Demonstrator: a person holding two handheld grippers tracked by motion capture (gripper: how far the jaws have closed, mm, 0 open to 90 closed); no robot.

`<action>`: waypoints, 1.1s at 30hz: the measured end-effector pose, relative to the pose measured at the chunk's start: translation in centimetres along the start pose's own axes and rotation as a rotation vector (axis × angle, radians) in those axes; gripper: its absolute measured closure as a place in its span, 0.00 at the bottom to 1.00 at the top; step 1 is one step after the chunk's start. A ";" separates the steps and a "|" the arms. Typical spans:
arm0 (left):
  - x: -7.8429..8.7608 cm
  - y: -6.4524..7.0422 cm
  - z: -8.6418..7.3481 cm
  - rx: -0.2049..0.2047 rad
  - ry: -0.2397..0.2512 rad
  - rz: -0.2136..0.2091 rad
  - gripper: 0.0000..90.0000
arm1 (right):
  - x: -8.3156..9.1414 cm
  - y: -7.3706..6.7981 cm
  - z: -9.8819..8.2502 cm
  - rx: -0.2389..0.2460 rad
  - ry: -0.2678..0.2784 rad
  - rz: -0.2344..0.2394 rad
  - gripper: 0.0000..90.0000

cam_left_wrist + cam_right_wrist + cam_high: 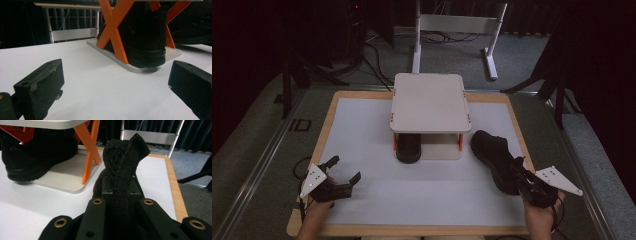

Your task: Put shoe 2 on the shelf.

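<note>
- The right claw (523,176) is clamped on a black shoe (493,156) at its heel end; in the right gripper view the woven heel loop (126,170) of the shoe stands up between the two black jaws, which are pressed together on it.
- In the high view this shoe lies on the white tabletop (422,195) to the right of the small shoe rack (430,102), its toe pointing away from the person and toward the rack, its heel nearest the person's right hand (539,217).
- The shoe's toe is just beside the rack's front right corner — whether the sole rests flat on the tabletop or is tipped up at the heel I cannot tell.
- The left claw (346,169) is spread wide apart with nothing between its jaws; it sits low over the near left part of the tabletop, well apart from the rack, in the person's left hand (318,210).
- A second black shoe (408,149) stands on the rack's lower shelf, under the pale top shelf; in the left gripper view its rounded end (147,37) sticks out a little past the lower shelf's edge, between the orange crossed struts (112,27).
- The rack stands at the far middle of the tabletop, which has a wooden border (326,125) around its white surface.
- Behind the tabletop — on the grey floor — stands a white metal frame (457,30).
</note>
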State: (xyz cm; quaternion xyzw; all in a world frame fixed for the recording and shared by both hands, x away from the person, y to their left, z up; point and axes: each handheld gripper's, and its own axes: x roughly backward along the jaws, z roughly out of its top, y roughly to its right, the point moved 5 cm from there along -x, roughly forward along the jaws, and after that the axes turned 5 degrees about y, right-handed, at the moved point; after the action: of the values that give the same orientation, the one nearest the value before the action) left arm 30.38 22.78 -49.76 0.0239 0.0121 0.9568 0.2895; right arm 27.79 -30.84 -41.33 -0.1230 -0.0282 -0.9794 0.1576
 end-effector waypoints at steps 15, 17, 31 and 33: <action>0.0 0.0 0.0 0.000 0.001 0.003 0.01 | 5.3 -5.1 1.8 0.038 0.077 0.084 0.92; 0.0 0.0 0.0 0.000 0.000 0.002 0.01 | 5.4 -5.3 1.9 0.031 0.077 0.096 0.92; 0.0 0.0 0.0 0.003 -0.001 0.000 0.01 | 2.7 -9.9 1.0 0.038 0.048 0.218 0.91; 0.0 0.0 0.0 0.003 0.001 0.000 0.01 | 1.9 -10.2 0.9 0.047 0.046 0.213 0.91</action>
State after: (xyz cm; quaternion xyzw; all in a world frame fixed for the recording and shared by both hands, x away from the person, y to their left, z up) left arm 30.38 22.84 -49.76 0.0241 0.0137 0.9567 0.2896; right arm 23.06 -21.64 -40.15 -0.0992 -0.0342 -0.9588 0.2641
